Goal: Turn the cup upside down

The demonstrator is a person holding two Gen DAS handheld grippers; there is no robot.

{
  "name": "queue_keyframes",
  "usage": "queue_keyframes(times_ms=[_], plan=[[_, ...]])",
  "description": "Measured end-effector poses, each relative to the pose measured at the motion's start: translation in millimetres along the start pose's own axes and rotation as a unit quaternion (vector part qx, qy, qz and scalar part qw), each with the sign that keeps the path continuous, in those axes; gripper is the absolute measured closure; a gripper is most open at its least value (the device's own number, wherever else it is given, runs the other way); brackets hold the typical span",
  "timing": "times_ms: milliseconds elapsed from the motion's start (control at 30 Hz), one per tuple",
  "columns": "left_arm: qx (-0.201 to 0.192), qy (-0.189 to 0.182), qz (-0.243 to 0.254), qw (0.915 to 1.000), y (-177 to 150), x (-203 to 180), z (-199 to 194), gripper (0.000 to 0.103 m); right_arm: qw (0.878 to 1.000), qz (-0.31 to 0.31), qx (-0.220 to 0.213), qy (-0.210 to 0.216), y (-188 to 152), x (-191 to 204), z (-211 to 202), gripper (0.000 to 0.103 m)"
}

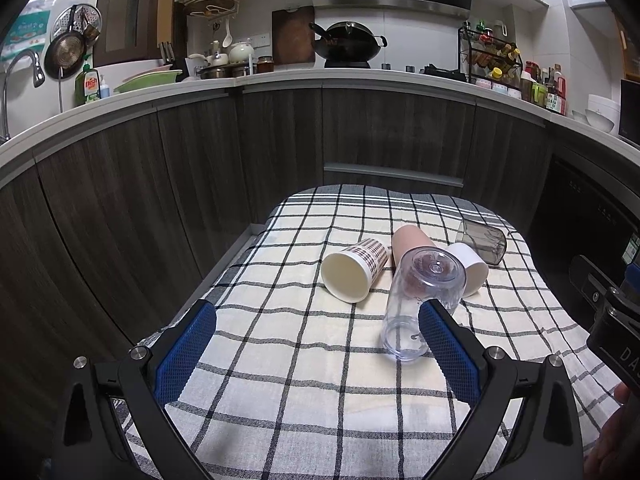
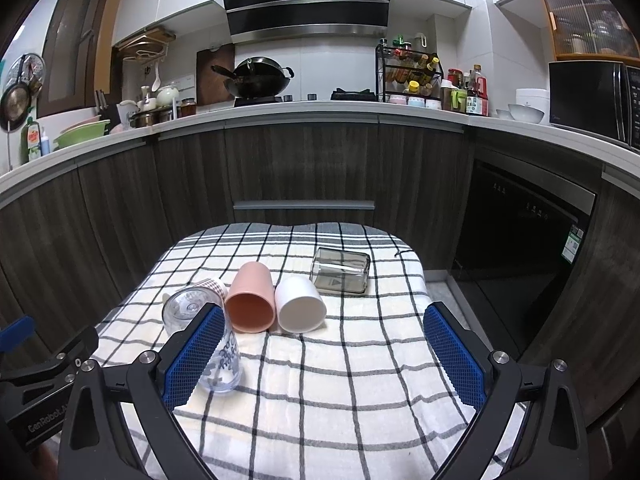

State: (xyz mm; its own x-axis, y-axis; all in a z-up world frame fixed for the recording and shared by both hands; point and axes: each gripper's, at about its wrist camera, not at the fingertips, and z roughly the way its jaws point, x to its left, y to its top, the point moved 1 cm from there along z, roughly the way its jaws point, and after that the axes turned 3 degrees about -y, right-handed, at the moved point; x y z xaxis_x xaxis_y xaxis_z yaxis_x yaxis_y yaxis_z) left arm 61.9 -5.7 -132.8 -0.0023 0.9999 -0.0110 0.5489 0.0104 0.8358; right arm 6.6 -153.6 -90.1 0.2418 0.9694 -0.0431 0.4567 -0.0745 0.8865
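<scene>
Low in the left wrist view, the left gripper (image 1: 318,328) is spread wide, grasping nothing. At centre-right on the checked cloth (image 1: 280,368) lie a plaid paper cup (image 1: 354,270), then the clear cup (image 1: 420,300) standing mouth down, then pink (image 1: 408,238), white (image 1: 474,266) and smoky (image 1: 482,240) cups on their sides. The right gripper (image 2: 324,336) is likewise released, low in its own view.

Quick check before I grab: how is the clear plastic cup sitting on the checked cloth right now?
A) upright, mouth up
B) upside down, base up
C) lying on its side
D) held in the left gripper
B: the clear plastic cup stands mouth-down on the checked cloth, its closed base facing up, between no fingers.
</scene>
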Motion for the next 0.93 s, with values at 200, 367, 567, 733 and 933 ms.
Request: queue_keyframes(times_ms=[200, 367, 567, 733, 933], plan=[[0.001, 0.0, 0.001, 1.0, -0.4, 0.4, 0.5, 0.0, 1.0, 0.001, 0.0, 0.0, -0.4, 0.2, 0.9, 0.003], [0.0, 0.0, 0.0, 1.0, -0.2, 0.3, 0.4, 0.0, 1.0, 0.001, 0.0, -0.001, -1.3, 0.7, 1.6, 0.003], [0.001, -0.003, -0.003, 1.0, -0.2, 1.0, 0.2, 0.0, 1.0, 0.002, -0.001, 0.0, -1.6, 1.0, 2.0, 0.003], [-0.004, -0.013, -0.002, 0.9999, 0.7, -1.1, -3.2, 0.0, 1.0, 0.002, -0.001, 0.0, -2.5, 1.9, 1.7, 0.003], [-0.004, 0.003, 0.003, 1.0, 0.1, -1.6, -1.4, 0.0, 1.0, 0.004, 0.002, -0.002, -3.4, 2.1, 2.5, 0.003]])
